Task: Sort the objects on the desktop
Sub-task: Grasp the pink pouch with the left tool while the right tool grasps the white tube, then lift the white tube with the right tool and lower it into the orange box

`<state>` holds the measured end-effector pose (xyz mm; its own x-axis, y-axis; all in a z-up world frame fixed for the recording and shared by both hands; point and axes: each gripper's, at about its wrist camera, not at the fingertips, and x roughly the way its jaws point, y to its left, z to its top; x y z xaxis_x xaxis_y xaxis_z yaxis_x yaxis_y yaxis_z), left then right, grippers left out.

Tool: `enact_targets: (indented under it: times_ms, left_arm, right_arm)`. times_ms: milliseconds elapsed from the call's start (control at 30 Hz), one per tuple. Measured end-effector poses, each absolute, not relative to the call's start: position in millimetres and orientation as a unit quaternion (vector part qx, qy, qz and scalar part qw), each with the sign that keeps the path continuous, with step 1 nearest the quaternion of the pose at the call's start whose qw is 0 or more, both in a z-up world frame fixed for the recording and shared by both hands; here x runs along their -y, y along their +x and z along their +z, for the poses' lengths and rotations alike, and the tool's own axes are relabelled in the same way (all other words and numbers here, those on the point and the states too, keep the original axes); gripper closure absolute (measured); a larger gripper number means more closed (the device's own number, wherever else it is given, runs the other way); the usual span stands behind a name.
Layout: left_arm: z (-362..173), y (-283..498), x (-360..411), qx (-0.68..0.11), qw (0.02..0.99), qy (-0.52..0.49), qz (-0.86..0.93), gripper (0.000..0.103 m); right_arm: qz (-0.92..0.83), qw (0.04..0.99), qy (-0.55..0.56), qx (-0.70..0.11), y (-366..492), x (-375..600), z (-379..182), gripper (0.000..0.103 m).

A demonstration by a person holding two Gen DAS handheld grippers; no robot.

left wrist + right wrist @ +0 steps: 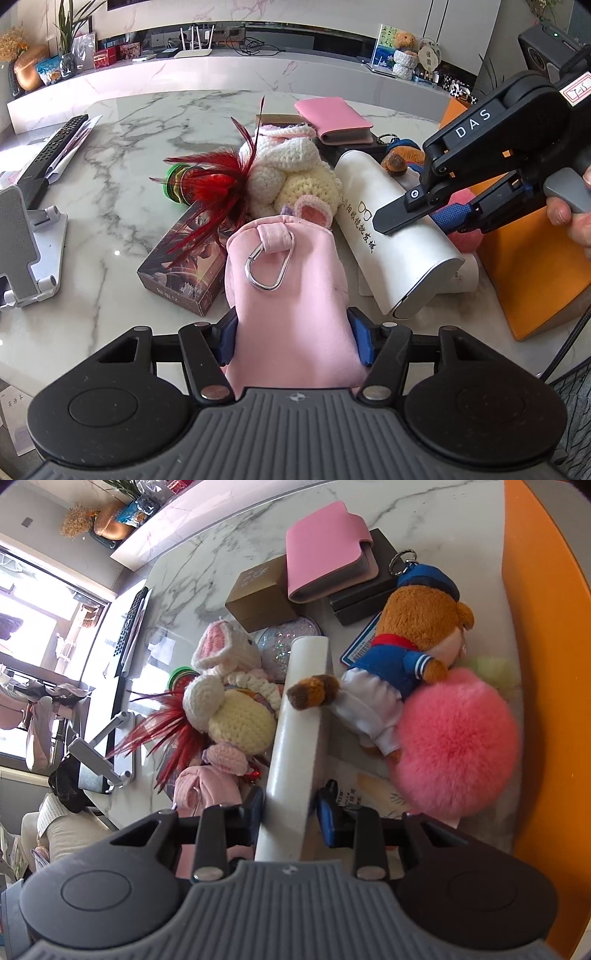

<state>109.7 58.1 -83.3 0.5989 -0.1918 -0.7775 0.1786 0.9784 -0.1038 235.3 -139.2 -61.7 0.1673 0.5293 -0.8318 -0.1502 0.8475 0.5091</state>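
Right gripper [290, 812] straddles white case [299, 716]; plush doll's [406, 642] paw rests on it, pink pompom [458, 742] beside.

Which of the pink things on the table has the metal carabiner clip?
The soft pink pouch between the left gripper's blue pads. The pink wallet at the far side and the pink pompom show no clip.

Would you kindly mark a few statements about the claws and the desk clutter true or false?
1. The left claw has the pink pouch between its fingers. True.
2. The white case sits between the right claw's fingers. True.
3. The pink wallet lies on the orange board. False: it rests on dark and brown boxes.
4. A snap hook hangs on the pouch. True.
5. The plush doll wears green. False: blue.
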Motion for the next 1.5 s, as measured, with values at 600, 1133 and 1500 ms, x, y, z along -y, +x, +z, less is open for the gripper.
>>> enact_targets:
  times_ms: [600, 1133, 1500]
  left_arm:
    - [-70.6, 107.6, -74.0, -0.422, 0.895, -0.080, -0.124, 0.034]
    - [-75.7, 102.7, -82.5, -0.423, 0.896, -0.070, -0.116, 0.034]
    - [-73.2, 96.2, -94.4, -0.421, 0.897, -0.085, -0.108, 0.033]
  right_arm:
    - [0.234, 0.732, 0.182, -0.614, 221.2, 163.5, -52.7, 0.071]
    - [0.162, 0.771, -0.027, -0.615, 249.8, 88.7, -44.4, 0.060]
    - [0.131, 0.766, -0.047, -0.628, 258.5, 51.5, -67.9, 0.064]
